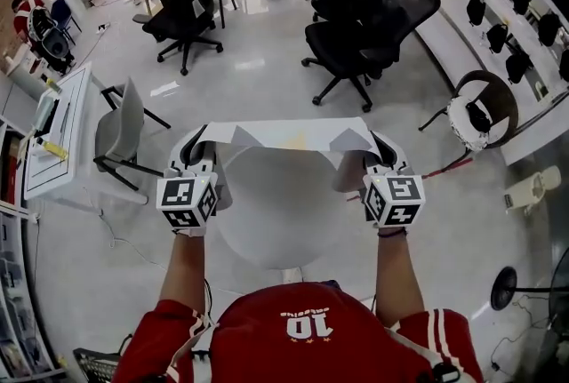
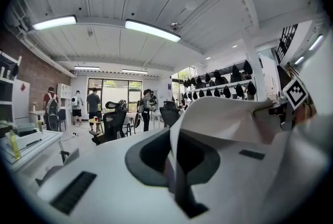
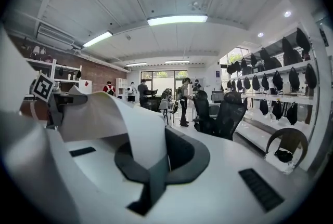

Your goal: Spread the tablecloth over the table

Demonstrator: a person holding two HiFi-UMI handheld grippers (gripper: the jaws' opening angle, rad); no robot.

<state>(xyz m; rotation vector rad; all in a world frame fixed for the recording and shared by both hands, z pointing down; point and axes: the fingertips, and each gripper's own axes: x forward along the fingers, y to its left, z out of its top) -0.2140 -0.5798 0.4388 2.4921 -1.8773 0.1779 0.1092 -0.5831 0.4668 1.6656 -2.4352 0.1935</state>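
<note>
Looking steeply down past a red shirt and two bare forearms.

At left, pinching one corner of the cloth (image 1: 284, 134) in the left gripper (image 1: 197, 150), jaws pressed flat together on the fabric, with nothing else between them. Stretching rightward from there as a white band, doubled over on itself, with grey triangular folds near each end. Hanging above the far edge of a round white table (image 1: 267, 235), apparently not touching it, though that is hard to judge from this angle. At right, clamping the opposite corner in the right gripper (image 1: 382, 157), jaws likewise closed tight on the fabric, with a flap curling up and away toward the other hand. Beyond, well apart, passing over black chairs (image 1: 356, 26) on a pale floor.

Judging the cloth to be light, thin and limp: curling wherever unsupported, and probably sliding easily over the smooth tabletop. Calling for grips right at the corners or along one hem, with the hands kept wide apart for tension and the folded layers shaken loose before laying it flat.
</note>
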